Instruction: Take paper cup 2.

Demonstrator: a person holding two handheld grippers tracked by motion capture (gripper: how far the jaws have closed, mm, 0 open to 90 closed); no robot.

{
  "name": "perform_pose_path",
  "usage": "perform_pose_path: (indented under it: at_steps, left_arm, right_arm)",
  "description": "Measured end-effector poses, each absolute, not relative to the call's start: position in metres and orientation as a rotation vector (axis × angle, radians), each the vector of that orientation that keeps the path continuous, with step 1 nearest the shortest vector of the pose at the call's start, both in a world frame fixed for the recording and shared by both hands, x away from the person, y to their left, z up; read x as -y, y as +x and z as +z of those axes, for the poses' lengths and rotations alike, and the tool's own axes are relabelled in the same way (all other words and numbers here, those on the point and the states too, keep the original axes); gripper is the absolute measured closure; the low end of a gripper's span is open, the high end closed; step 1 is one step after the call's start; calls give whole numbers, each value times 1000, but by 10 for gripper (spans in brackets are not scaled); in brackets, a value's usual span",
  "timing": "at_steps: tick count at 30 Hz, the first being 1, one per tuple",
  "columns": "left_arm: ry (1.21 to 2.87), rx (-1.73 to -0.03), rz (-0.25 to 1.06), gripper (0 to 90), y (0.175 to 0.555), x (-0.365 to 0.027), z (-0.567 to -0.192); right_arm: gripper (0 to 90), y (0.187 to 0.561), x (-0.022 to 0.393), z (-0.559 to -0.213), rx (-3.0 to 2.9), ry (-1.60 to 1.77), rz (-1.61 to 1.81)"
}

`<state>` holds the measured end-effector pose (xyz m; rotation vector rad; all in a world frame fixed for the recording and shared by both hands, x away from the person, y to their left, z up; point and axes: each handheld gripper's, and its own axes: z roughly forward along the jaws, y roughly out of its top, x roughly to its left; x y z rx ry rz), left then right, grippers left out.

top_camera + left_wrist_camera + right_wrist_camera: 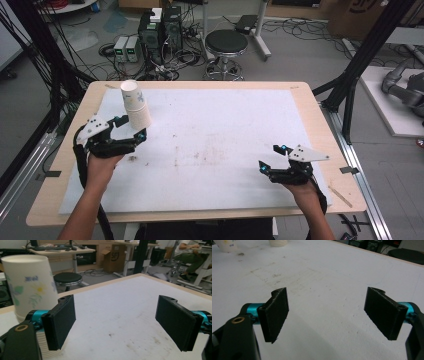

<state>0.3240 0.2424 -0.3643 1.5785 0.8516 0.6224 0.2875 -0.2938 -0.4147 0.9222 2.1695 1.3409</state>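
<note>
Your right gripper point(270, 157) sits near the table's front right, its jaws spread wide with nothing between them. In the right gripper view its flat, matte black pads point(275, 313) look rough along the edges and hang over bare white sheet. Your left gripper point(131, 129) is at the left side, farther in, and its jaws are wide apart too, closed on nothing.

The stack of paper cups point(136, 105) stands just beyond your left gripper, at the far left of the white sheet point(225, 130). In the high view the stack's base lies close by the jaw tips; whether it sits between them or just past them can't be told from there. In the left gripper view the stack point(30, 290) is off to the left, beside and behind the left pad point(61, 321), not in the gap between the jaws.

The cups are upside down, wide mouths on the sheet and narrow bases up, so the long axis runs roughly vertical, with the top leaning a little in the high view. They are smooth white paper with a faint floral print; the nested rims form ribbed rings at the bottom.

The sheet is matte, scuffed and stained brown near the middle, lying on a pale wooden table point(320, 125) with rounded corners.
</note>
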Motion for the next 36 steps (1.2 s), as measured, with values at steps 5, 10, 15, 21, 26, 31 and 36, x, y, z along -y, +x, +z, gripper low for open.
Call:
perform_pose_path:
  at_steps: [5,10,15,21,26,31,36]
  left_arm:
    - [1577,-905,646,163,342,-249,-348]
    - [1550,-973,662,160,362,-258,-333]
    - [1556,-1021,669,155,384,-263,-321]
    - [1599,-1067,681,156,406,-264,-315]
    - [1626,-1103,672,156,423,-264,-317]
    - [1637,-1131,668,156,437,-264,-323]
    - [1664,-1169,648,157,446,-264,-332]
  right_arm:
    - [203,288,294,-415,-2174,925,1344]
    - [203,288,295,-416,-2171,924,1346]
    - [203,288,295,-415,-2174,924,1346]
    - [203,287,295,-415,-2174,928,1345]
    - [203,287,296,-416,-2173,925,1346]
    - [203,287,296,-416,-2177,936,1346]
    - [203,287,297,-417,-2179,931,1343]
